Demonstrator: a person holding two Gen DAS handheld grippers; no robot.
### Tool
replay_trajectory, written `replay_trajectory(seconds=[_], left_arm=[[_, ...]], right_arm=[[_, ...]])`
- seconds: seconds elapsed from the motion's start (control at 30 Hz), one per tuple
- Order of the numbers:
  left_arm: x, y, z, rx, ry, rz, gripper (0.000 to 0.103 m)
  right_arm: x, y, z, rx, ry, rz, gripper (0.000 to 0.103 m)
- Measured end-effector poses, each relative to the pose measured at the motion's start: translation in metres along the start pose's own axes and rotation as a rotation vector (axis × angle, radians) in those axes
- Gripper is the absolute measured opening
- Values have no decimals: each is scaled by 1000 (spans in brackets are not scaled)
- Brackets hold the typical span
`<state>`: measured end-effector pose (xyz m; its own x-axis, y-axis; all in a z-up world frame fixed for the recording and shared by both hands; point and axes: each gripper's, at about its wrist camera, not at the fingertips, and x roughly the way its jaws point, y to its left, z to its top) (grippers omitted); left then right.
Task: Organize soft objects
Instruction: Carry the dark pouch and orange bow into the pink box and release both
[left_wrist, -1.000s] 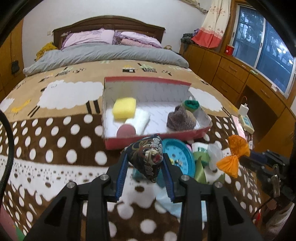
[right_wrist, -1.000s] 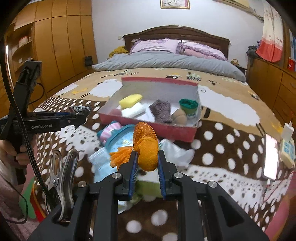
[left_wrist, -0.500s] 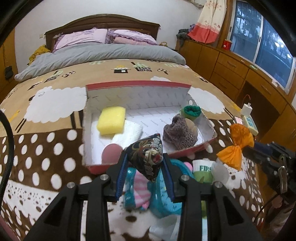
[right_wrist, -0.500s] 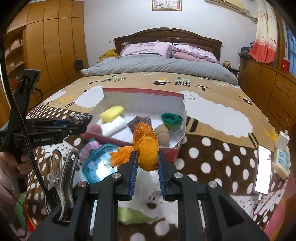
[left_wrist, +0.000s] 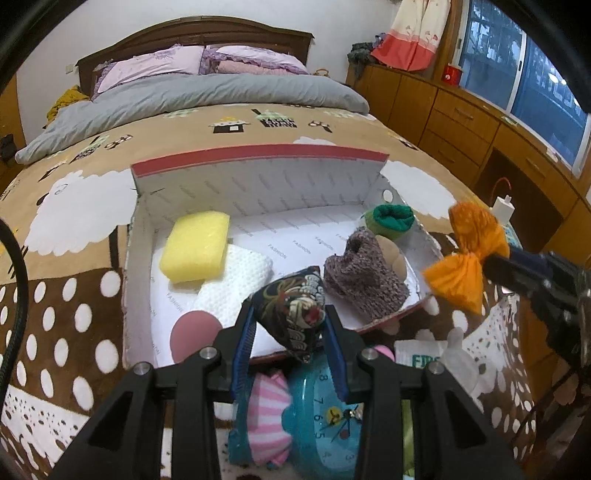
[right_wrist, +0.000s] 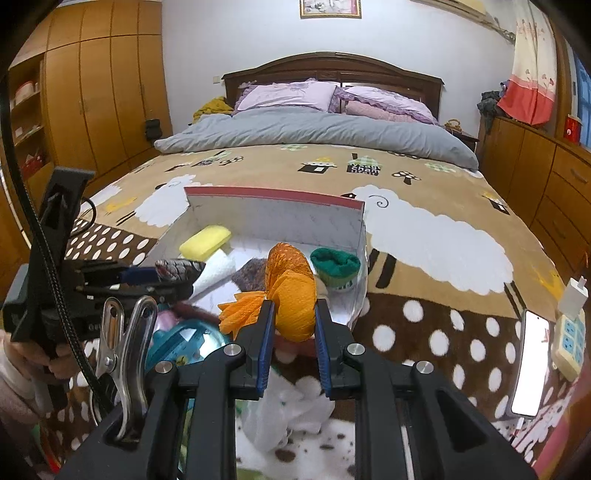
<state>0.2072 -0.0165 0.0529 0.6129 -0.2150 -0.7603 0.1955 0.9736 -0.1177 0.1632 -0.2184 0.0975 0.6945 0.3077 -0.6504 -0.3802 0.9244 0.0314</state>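
My left hand-held gripper (left_wrist: 290, 334) pinches a dark patterned pouch (left_wrist: 293, 310) between its blue pads, held above the near edge of the red box (left_wrist: 258, 162) on the bed (left_wrist: 92, 221). My right hand-held gripper (right_wrist: 291, 328) pinches an orange bow (right_wrist: 291, 299), held over the box's near right corner. Inside the box: yellow sponge (left_wrist: 195, 247), white towel (left_wrist: 232, 284), pink ball (left_wrist: 194, 334), knitted sock (left_wrist: 364, 282), green sock (left_wrist: 393, 218). The box lining reads "FASHION". A blue clock (left_wrist: 325, 417) lies below the pouch.
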Motion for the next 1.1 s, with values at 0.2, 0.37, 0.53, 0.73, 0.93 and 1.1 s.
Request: replay_trajectory(seconds=[0.2, 0.37, 0.53, 0.73, 0.93, 1.1], left_arm=[[15, -1, 3, 18, 24, 7, 38], [27, 2, 2, 10, 44, 5, 38], [33, 4, 3, 11, 48, 9, 38], [37, 4, 6, 10, 49, 10, 38], [35, -3, 6, 47, 37, 26, 38], [32, -8, 5, 48, 32, 15, 38]], right_arm=[[16, -7, 18, 9, -18, -9, 22], [37, -9, 32, 9, -25, 0, 22], [65, -7, 38, -1, -8, -8, 22], [94, -11, 38, 10, 24, -17, 22], [109, -18, 35, 29, 50, -6, 22], [110, -19, 34, 31, 45, -19, 32]])
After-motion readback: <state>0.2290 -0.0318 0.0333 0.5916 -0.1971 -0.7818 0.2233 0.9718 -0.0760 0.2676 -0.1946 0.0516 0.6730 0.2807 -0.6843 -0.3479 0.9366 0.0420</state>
